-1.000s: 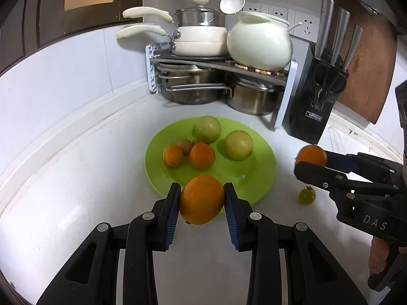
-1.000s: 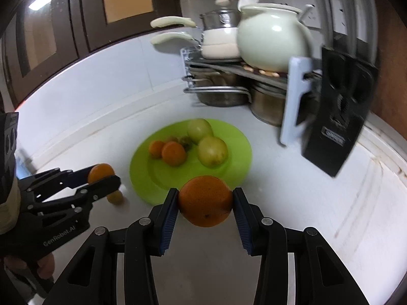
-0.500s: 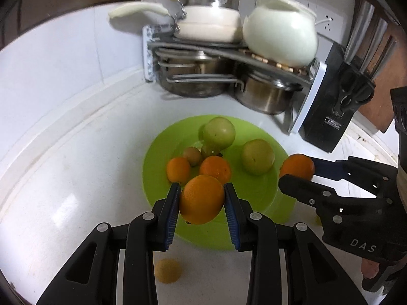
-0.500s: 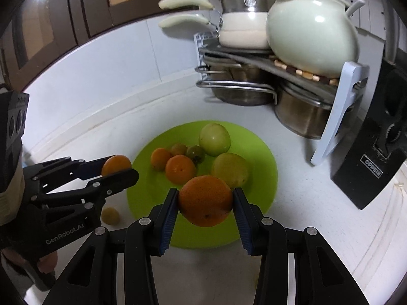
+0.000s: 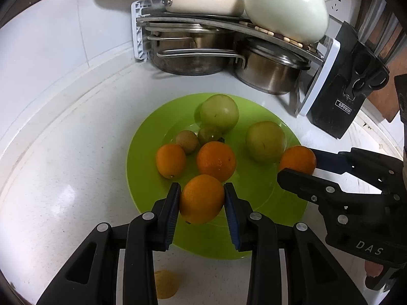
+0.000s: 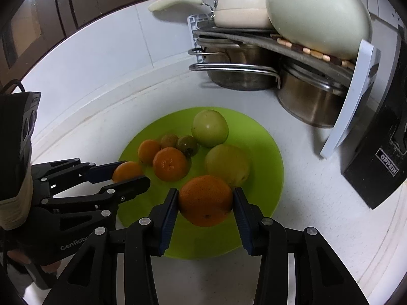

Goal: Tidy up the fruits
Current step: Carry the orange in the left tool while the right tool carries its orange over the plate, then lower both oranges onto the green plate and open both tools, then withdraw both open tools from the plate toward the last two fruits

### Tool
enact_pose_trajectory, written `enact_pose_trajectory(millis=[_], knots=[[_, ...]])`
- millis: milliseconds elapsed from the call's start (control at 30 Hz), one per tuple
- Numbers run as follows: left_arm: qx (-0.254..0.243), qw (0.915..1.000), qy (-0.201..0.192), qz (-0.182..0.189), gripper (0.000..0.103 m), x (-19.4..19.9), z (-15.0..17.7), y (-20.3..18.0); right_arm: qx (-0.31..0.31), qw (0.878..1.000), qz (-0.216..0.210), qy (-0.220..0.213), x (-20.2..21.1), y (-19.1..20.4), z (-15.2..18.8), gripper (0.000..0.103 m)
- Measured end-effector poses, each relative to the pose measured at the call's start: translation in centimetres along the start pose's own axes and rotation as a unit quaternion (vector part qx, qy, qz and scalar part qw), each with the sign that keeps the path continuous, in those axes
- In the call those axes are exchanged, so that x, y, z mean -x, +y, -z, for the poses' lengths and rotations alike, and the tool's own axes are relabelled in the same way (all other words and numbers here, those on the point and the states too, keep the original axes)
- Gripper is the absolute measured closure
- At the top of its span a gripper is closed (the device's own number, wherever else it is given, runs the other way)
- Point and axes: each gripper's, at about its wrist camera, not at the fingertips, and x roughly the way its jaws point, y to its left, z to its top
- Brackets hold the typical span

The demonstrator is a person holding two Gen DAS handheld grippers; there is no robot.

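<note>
Two oranges are in transit: in the left wrist view the left gripper is clenched on an orange over the near rim of the green plate, likely to join the fruit there. Right wrist view shows the right gripper grasping a darker orange above the same plate, poised for release.

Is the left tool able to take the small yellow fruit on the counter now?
Probably not: the left tool is shut on an orange, and the yellow fruit lies beneath its fingers.
</note>
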Motion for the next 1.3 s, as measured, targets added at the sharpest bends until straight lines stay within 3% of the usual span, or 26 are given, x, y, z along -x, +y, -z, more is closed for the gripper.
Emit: enact_pose_trajectory(millis=[367,900,1100,1300], knots=[[0.008,0.9999,-0.012,-0.002,0.065,0.9,0.1,-0.1,-0.008,1.000,0.007,-0.009,0.9,0.2,0.0,0.054],[0.008,0.9979,-0.065,0.001,0.062,6.4,0.6,-0.9,0.005,0.998,0.006,-0.056,5.5,1.6,0.4,0.054],[0.007,0.9966,-0.081,-0.009,0.055,8.5,1.3,-1.3,0.009,0.997,0.013,-0.070,7.2,2.2,0.9,0.054],[0.011,0.9947,-0.099,-0.024,0.043,10.7,2.6,-0.9,0.008,0.995,0.036,-0.088,9.0,2.7,1.9,0.043]])
